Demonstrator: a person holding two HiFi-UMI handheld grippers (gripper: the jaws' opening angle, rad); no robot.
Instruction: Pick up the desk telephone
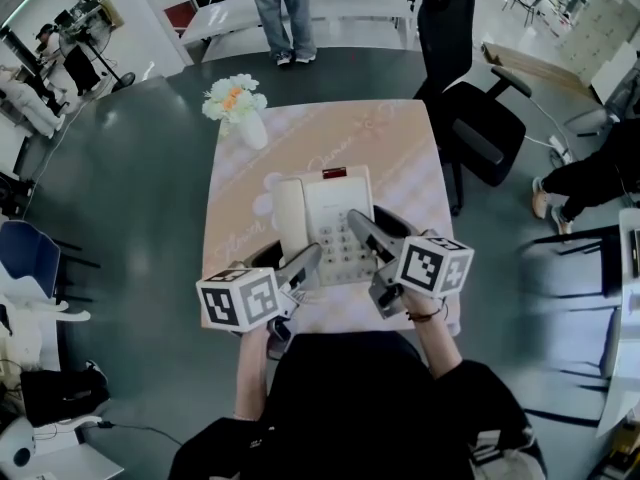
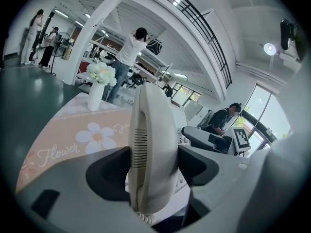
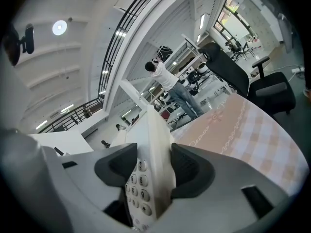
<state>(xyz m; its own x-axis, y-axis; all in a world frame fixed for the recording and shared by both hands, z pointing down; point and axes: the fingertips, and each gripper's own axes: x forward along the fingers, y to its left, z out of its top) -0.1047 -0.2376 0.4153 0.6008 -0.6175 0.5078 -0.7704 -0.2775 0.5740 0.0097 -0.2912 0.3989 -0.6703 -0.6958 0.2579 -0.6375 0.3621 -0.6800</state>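
Floral-cloth worktop (image 1: 400, 148): desk telephone (image 1: 335, 203) pinched from both sides. Left gripper (image 1: 308, 260) jaws clamp handset (image 2: 150, 144) edge, right gripper (image 1: 362, 230) jaws clamp keypad (image 3: 138, 183) edge, presumably to keep it level.

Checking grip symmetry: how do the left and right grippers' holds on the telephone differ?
The left gripper clamps the handset side; the right gripper clamps the keypad edge. Left grips a thick rounded body; right grips a thinner edge. Both are shut on the desk telephone.

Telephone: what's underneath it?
Under the telephone lies the peach flowered tablecloth. The patch straight beneath is hidden by it, so anything there cannot be seen.
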